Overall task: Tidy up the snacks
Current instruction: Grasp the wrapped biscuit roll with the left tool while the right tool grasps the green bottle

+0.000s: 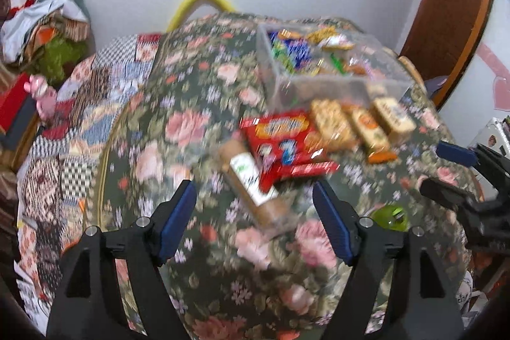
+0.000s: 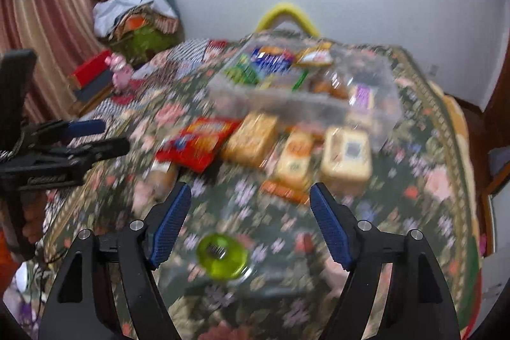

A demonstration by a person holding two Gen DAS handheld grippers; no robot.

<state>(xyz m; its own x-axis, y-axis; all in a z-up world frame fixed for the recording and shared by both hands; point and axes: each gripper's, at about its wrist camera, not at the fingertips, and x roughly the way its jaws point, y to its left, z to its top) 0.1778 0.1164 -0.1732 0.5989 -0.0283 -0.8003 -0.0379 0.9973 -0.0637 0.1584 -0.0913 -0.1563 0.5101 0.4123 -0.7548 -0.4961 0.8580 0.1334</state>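
Observation:
A clear plastic box (image 1: 322,69) (image 2: 306,97) holding several snack packets stands on the floral table. In front of it lie a red snack bag (image 1: 283,142) (image 2: 197,142), three tan biscuit packs (image 1: 360,123) (image 2: 296,145) and a brown cookie roll with a white label (image 1: 251,180) (image 2: 162,174). My left gripper (image 1: 255,206) is open and empty, just above the cookie roll. My right gripper (image 2: 250,206) is open and empty, hovering before the biscuit packs. It also shows at the right edge of the left wrist view (image 1: 446,171). Both views are motion-blurred.
A green round object (image 2: 223,254) (image 1: 390,217) lies on the tablecloth near my right gripper. A patchwork cloth (image 1: 79,117) covers the table's left part. Piled clothes (image 1: 44,27), a pink toy (image 2: 121,72) and a yellow chair back (image 2: 287,15) stand behind.

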